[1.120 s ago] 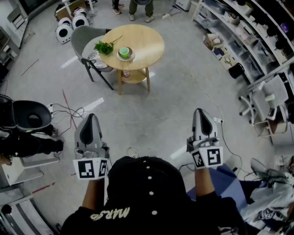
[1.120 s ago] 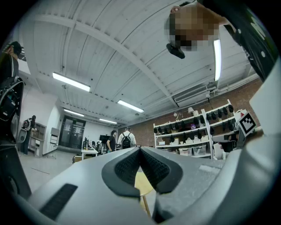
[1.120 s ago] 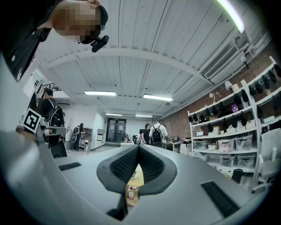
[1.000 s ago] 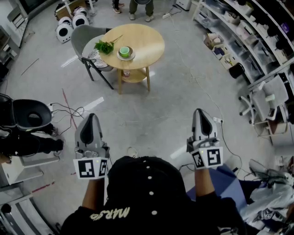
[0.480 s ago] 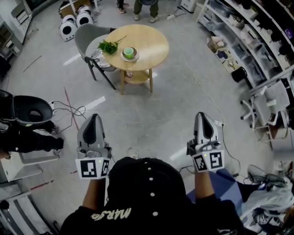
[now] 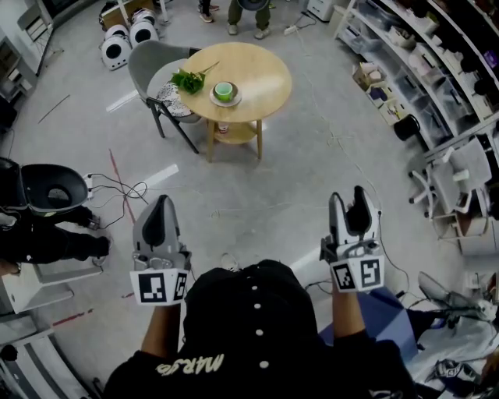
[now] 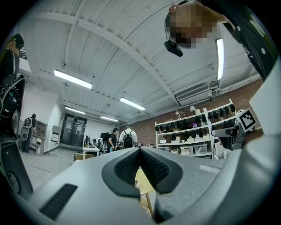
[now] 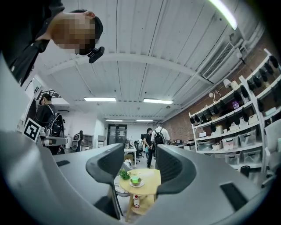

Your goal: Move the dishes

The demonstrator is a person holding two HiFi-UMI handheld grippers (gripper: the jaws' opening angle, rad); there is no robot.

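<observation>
Far ahead on the floor stands a round wooden table [image 6: 253, 72]. It carries a green bowl [image 6: 224, 90] on a white plate and a bunch of green leaves [image 6: 185, 79]. Both grippers hang low in front of me, well short of the table. My left gripper [image 6: 162, 203] is shut and empty; its pads [image 7: 131, 165] meet in the left gripper view. My right gripper [image 6: 349, 199] is open and empty. In the right gripper view the table [image 8: 147, 179] and the green bowl [image 8: 135, 179] show between the right gripper's [image 8: 138, 169] spread jaws.
A grey chair [image 6: 150, 64] stands at the table's left. A bottle [image 8: 136, 201] stands on the table's lower shelf. Shelving [image 6: 425, 58] lines the right side. Cables [image 6: 117, 187] lie on the floor at left. People [image 6: 238, 12] stand beyond the table.
My right gripper has opened from shut. Both grippers have edged forward, and the table has shifted a little to the right in the head view.
</observation>
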